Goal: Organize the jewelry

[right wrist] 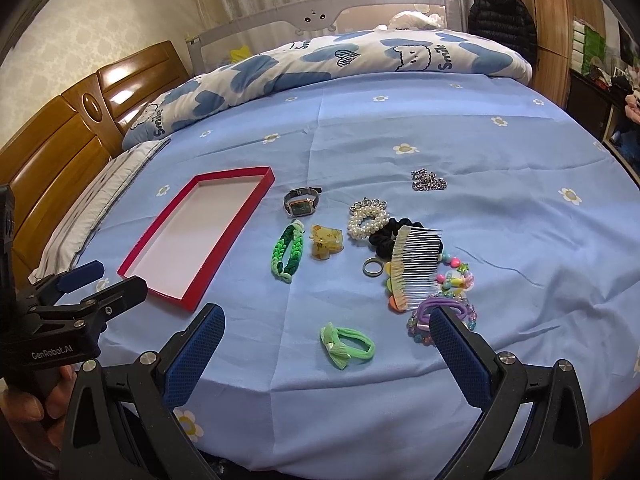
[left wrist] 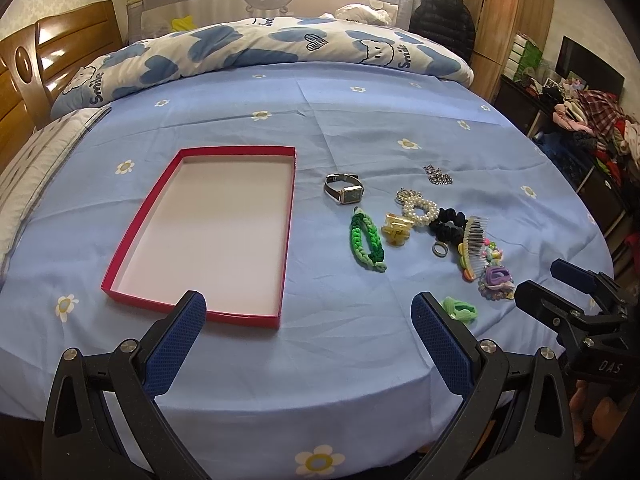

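An empty red tray [left wrist: 287, 216] [right wrist: 256, 197] with a white floor lies on the blue sheet. To its right lie a watch [left wrist: 345, 189] [right wrist: 302, 202], a green braided band [left wrist: 366, 240] [right wrist: 287, 256], a yellow claw clip [left wrist: 396, 229] [right wrist: 326, 241], a pearl scrunchie [left wrist: 420, 209] [right wrist: 368, 222], a ring [right wrist: 373, 268], a comb [right wrist: 414, 270], a chain [right wrist: 428, 181] and a green hair tie [right wrist: 347, 345] [left wrist: 460, 309]. My left gripper [left wrist: 308, 320] is open above the tray's near edge. My right gripper [right wrist: 326, 332] is open around the green hair tie, above it.
A rolled blue-and-white quilt [left wrist: 260, 46] lies across the far side of the bed. A wooden headboard [right wrist: 60, 128] and a pillow [right wrist: 100, 208] stand on the left. Beaded bracelets [right wrist: 456, 276], a black scrunchie [right wrist: 384, 236] and a purple hair tie [right wrist: 440, 306] crowd the right cluster.
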{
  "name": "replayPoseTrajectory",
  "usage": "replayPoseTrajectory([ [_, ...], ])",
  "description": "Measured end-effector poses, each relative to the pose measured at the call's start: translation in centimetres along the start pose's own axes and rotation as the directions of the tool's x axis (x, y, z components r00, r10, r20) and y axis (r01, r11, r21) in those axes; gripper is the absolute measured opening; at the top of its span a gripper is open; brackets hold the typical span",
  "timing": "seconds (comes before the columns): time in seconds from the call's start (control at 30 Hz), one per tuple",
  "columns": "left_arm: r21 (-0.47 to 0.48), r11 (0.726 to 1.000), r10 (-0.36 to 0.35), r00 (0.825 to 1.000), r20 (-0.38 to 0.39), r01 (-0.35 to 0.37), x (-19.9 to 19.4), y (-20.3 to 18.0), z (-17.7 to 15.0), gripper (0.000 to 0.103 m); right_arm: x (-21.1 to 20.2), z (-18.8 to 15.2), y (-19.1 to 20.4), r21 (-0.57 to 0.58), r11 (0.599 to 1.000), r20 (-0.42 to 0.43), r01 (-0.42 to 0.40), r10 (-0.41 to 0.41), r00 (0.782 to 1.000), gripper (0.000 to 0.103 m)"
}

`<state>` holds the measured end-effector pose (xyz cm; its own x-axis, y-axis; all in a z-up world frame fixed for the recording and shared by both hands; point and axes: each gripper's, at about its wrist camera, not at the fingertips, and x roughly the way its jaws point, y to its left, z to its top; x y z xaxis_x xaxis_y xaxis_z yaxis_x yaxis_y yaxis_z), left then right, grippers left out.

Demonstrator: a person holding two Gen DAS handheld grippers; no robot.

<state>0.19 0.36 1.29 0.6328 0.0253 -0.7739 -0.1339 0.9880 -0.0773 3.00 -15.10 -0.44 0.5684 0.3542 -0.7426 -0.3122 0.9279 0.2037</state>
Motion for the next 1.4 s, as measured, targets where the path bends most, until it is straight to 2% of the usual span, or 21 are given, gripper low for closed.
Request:
replayPoseTrajectory([
  [1.4, 0.005, 1.0, 0.003, 1.0, 0.003, -0.003, -0.23, 0.01, 0.14, 0.103, -0.15, 0.0, -0.18, 0.005, 1.0, -0.003, -0.006, 0.006, 1.0, 0.103],
])
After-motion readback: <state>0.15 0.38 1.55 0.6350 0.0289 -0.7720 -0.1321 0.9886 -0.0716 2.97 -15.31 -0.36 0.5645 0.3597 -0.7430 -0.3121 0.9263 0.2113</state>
